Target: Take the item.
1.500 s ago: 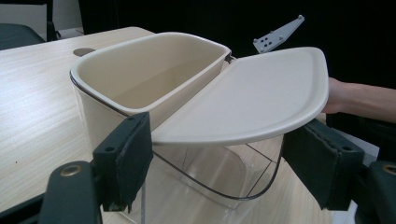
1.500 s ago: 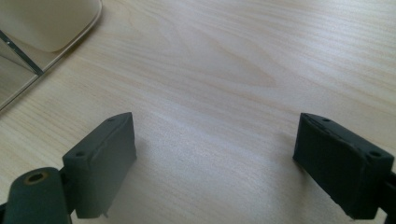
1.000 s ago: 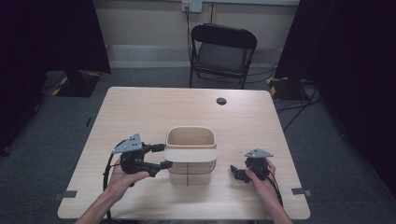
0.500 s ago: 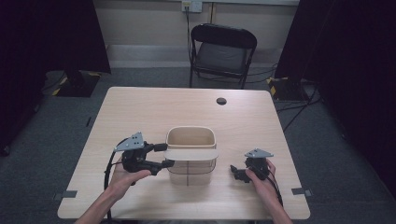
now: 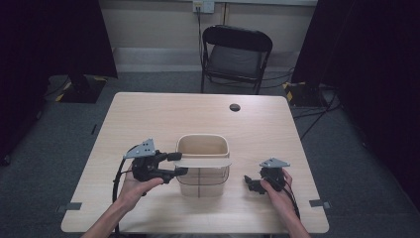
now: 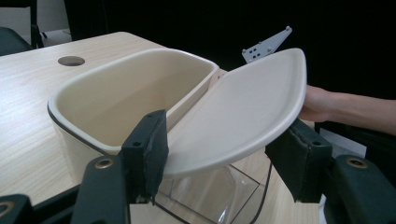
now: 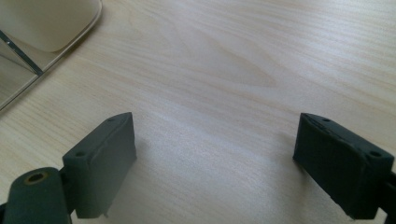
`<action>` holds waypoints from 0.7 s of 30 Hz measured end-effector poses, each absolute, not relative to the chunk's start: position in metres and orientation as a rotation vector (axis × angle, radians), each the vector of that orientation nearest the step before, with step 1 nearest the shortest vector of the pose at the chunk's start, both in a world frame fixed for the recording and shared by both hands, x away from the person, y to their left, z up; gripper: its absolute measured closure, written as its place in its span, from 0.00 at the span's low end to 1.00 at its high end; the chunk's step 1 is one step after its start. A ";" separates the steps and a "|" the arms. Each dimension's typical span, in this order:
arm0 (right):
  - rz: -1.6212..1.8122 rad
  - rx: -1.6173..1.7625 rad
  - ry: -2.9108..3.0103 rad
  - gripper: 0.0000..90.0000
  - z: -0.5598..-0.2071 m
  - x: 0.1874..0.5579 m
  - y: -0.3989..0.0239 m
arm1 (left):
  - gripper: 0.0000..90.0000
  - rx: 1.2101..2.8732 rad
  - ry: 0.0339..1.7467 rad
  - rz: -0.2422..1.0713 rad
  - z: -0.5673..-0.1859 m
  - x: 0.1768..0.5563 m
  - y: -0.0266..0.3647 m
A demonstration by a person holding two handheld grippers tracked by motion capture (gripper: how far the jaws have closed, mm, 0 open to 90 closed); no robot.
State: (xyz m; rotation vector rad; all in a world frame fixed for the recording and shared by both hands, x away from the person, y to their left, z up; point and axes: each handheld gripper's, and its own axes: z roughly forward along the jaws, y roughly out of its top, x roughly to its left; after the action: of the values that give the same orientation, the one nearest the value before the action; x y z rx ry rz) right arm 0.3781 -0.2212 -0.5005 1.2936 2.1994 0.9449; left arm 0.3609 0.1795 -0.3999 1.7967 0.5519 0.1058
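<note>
A pale wooden table [image 5: 148, 119] carries a cream plastic bin with a clear lower section [image 5: 203, 166] near its front centre. The bin's flat cream swing lid [image 6: 243, 112] lies tilted across the near rim. The left gripper [image 5: 174, 164], at the bin's left side, has its jaws spread either side of the lid's edge, not clamped. The right gripper [image 5: 253, 184] rests released on the tabletop, right of the bin.

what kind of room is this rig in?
Probably a lab or studio set up for recording: black curtains flank a lone wooden table, cables trail over grey carpet, and a folding chair stands by a wall outlet.
</note>
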 end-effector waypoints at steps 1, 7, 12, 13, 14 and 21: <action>0.945 1.293 2.199 0.13 -0.501 0.378 -0.221 | 0.44 1.796 0.553 0.104 -0.400 0.361 0.179; 0.945 1.294 2.199 0.13 -0.500 0.378 -0.221 | 0.46 1.815 0.540 0.104 -0.397 0.362 0.179; 0.945 1.292 2.199 0.14 -0.501 0.378 -0.221 | 0.49 1.827 0.521 0.111 -0.393 0.362 0.178; 0.945 1.293 2.199 0.13 -0.501 0.378 -0.221 | 0.49 1.831 0.522 0.110 -0.393 0.362 0.177; 0.945 1.292 2.199 0.13 -0.501 0.378 -0.221 | 0.49 1.834 0.522 0.106 -0.392 0.363 0.177; 0.945 1.292 2.199 0.13 -0.501 0.378 -0.221 | 0.52 1.832 0.518 0.079 -0.392 0.365 0.177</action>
State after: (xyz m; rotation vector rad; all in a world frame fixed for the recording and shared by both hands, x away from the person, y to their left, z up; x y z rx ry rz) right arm 0.3782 -0.2212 -0.5005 1.2920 2.1991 0.9450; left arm 0.3651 0.1772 -0.3918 1.8325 0.5176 0.0791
